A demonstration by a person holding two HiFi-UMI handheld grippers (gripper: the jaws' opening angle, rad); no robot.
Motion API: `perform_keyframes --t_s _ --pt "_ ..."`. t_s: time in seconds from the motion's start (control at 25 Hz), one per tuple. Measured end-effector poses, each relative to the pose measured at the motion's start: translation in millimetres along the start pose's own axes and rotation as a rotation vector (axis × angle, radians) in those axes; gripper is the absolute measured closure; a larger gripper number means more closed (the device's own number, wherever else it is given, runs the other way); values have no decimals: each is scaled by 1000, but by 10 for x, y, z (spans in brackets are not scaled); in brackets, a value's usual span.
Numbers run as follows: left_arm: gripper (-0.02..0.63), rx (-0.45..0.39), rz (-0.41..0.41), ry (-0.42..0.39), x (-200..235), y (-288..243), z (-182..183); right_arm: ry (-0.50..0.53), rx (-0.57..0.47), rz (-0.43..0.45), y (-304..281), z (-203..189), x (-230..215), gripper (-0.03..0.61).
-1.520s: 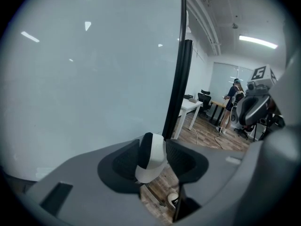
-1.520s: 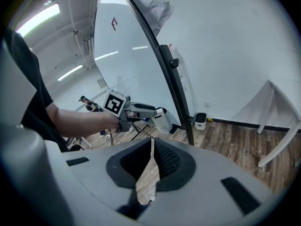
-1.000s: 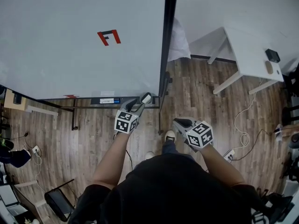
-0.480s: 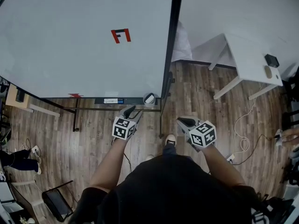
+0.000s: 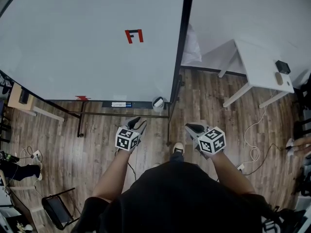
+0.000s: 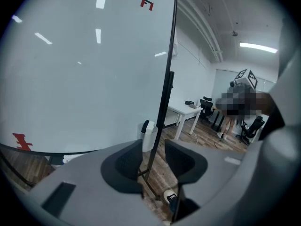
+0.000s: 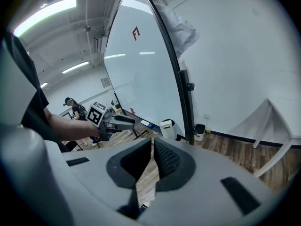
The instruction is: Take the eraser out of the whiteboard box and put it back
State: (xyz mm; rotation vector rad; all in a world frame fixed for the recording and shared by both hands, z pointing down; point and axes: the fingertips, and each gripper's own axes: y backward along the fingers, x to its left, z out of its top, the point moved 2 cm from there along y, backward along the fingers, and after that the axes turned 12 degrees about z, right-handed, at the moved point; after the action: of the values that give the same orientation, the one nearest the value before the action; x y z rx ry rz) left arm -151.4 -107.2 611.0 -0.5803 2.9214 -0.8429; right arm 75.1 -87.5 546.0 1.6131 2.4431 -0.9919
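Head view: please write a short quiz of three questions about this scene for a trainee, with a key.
1. True or false: the eraser sits in the whiteboard box.
2. What does the left tool hold? A) eraser B) marker C) nothing
3. Fill in: in the head view, the box is at the whiteboard's lower ____ corner.
Key: 1 true; 2 C, nothing between its parted jaws, which have just closed a little; 3 right.
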Motion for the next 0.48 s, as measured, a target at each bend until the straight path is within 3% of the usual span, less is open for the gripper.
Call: perform_keyframes --t_s 0.48 --pt "482 20 -18 18 -161 324 -340 8 -9 -14 22 -74 202 566"
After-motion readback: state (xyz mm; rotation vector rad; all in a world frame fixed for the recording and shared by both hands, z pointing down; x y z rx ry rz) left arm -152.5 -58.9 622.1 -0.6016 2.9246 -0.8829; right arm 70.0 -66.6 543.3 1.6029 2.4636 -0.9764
